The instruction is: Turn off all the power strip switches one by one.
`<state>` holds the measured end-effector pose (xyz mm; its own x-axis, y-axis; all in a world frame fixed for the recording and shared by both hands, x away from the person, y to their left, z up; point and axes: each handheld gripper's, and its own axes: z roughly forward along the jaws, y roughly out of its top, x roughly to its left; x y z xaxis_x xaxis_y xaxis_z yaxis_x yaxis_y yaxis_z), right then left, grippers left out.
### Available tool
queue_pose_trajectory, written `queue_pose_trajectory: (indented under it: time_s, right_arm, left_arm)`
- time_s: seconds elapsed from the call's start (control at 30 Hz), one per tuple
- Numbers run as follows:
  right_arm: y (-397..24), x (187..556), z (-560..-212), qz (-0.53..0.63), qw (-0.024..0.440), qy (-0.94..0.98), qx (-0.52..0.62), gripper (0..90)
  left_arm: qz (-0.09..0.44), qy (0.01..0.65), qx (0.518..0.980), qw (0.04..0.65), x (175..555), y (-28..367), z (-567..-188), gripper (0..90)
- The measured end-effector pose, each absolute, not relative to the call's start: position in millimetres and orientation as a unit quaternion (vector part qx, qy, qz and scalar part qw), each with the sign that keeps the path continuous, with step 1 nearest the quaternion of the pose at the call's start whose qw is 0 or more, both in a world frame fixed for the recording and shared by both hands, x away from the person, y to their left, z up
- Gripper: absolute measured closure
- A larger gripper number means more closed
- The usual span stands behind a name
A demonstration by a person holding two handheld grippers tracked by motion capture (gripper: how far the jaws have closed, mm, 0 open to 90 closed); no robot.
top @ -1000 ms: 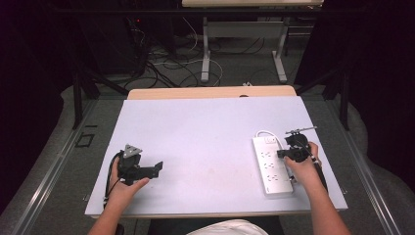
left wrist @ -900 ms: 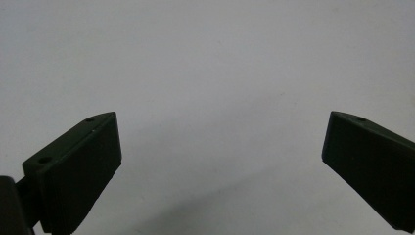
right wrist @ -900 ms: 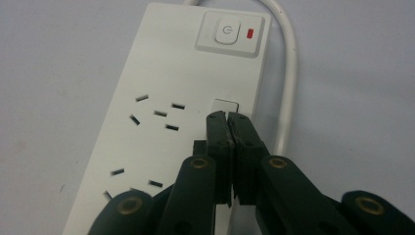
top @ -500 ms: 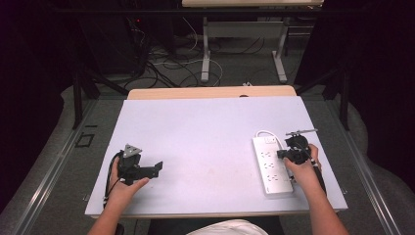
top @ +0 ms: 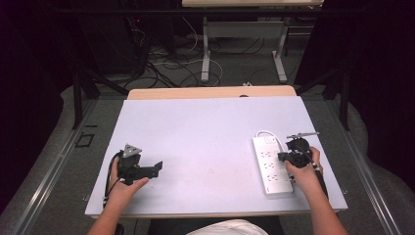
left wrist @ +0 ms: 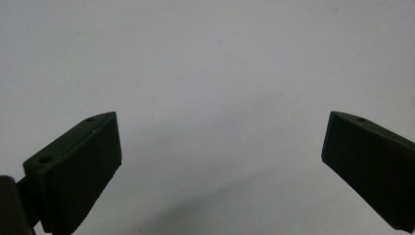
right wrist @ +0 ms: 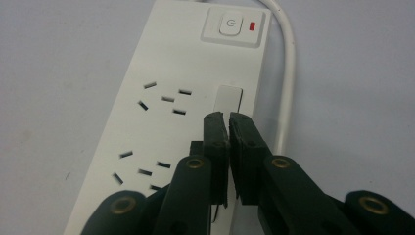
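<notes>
Now the right gripper [right wrist: 228, 117] hangs over the white power strip [top: 271, 165], which lies near the table's [top: 205, 127] right edge; its jaws are pressed together with nothing between them, tips just short of a small silver tab [right wrist: 229, 98]. Well apart, the left gripper [top: 157, 168] rests spread wide over bare tabletop.
</notes>
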<state>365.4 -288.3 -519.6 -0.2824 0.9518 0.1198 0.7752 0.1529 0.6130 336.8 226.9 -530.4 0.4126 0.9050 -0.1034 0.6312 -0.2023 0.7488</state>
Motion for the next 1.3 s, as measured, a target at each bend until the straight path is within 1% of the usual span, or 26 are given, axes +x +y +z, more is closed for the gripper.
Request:
queue_pose_trajectory:
  time_s: [0.03, 0.43, 0.5, 0.8, 0.87, 0.93, 1.3]
  right_arm:
    - [-287.9, 364.2, -519.6, 0.295, 0.148, 0.743, 0.583, 86.4]
    - [-289.6, 354.4, -520.7, 0.290, 0.147, 0.748, 0.579, 86.2]
    - [-290.0, 352.6, -520.7, 0.291, 0.147, 0.749, 0.577, 86.1]
    - [-291.3, 342.2, -520.1, 0.290, 0.147, 0.751, 0.575, 86.0]
    - [-291.1, 341.2, -519.9, 0.291, 0.146, 0.751, 0.574, 86.0]
    - [-289.5, 340.1, -519.8, 0.293, 0.145, 0.747, 0.579, 85.8]
    - [-292.0, 335.9, -520.2, 0.296, 0.146, 0.749, 0.574, 85.5]
  left_arm:
    - [0.183, 0.504, 0.760, 0.366, 336.8, 228.3, -529.7, 1.2]
    - [0.183, 0.505, 0.760, 0.367, 336.8, 228.1, -529.8, 1.2]
    - [0.183, 0.510, 0.753, 0.373, 336.8, 226.9, -530.4, 1.2]
    - [0.183, 0.505, 0.760, 0.367, 336.8, 228.2, -529.7, 1.2]
    - [0.184, 0.510, 0.753, 0.373, 336.9, 226.9, -530.5, 1.2]
    - [0.183, 0.505, 0.759, 0.367, 336.8, 228.1, -529.8, 1.2]
    - [0.187, 0.505, 0.757, 0.369, 336.9, 227.2, -530.6, 1.2]
